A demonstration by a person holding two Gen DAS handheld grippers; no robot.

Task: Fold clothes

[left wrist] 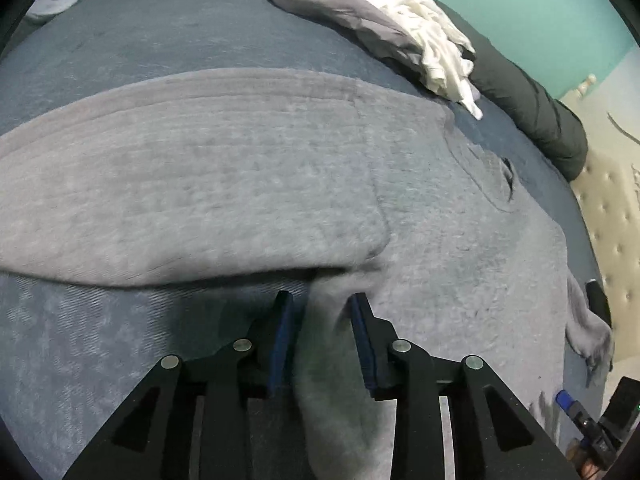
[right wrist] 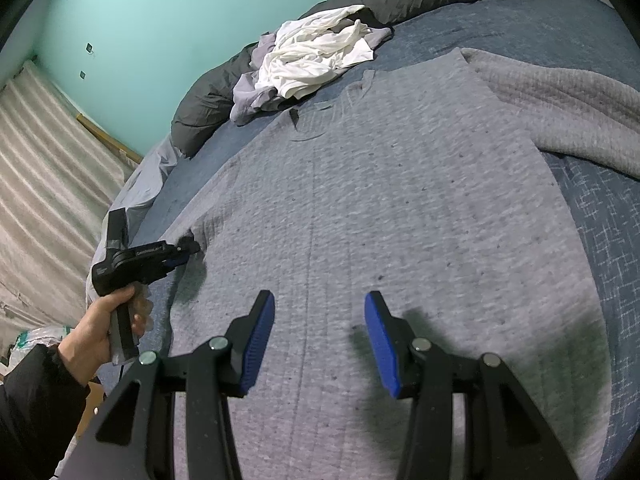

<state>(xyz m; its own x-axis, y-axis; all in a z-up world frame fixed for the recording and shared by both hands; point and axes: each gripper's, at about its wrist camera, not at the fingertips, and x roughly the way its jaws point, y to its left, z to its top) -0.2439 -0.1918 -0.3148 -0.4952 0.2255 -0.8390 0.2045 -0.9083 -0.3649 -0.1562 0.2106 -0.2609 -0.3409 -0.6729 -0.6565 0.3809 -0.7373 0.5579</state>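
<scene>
In the left wrist view the left hand-held gripper [left wrist: 320, 300] pinches a fold of the grey knitted sweater [left wrist: 460, 240] spread on the blue woven bedspread [left wrist: 160, 32], while the right wrist view shows the right hand-held gripper [right wrist: 319, 300] released above the sweater, teal wall [right wrist: 140, 20] beyond

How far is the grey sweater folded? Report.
Partly folded: the grey sweater lies spread flat on the bed, with one sleeve laid across its body.
</scene>
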